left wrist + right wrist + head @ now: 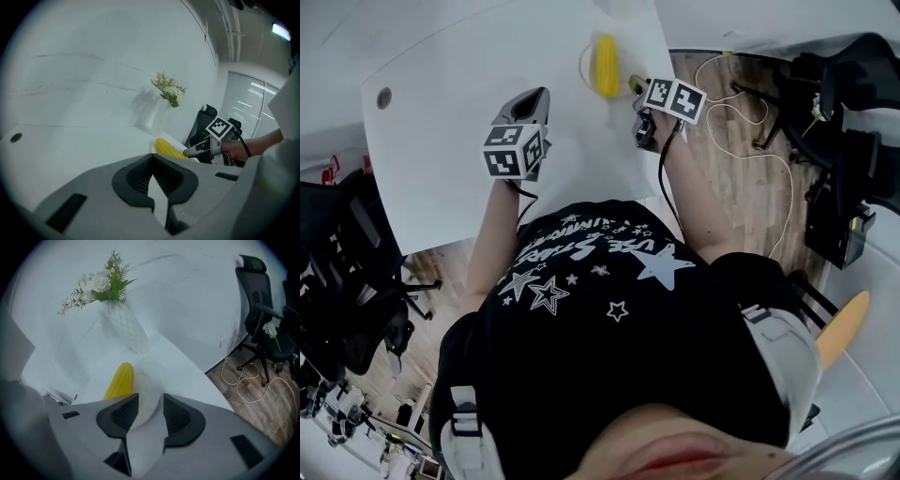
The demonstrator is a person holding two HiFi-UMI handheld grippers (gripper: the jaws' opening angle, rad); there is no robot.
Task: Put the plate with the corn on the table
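A yellow corn cob [606,64] lies on a white plate [585,62] that rests flat on the white table [459,122], at its far side. My right gripper [637,86] is at the plate's right edge. In the right gripper view its jaws [150,401] stand open around the rim of the plate [149,385], with the pads clear of it and the corn [119,379] just to the left. My left gripper [533,97] hovers over bare table to the left of the plate, shut and empty. From the left gripper [152,158] the corn [168,149] and the right gripper [190,151] show ahead.
A white vase of flowers [125,329] stands on the table just beyond the plate. The table's right edge [667,112] runs close by my right hand, with wooden floor, a white cable [741,141] and black office chairs [853,141] past it. A round cable hole [384,97] sits far left.
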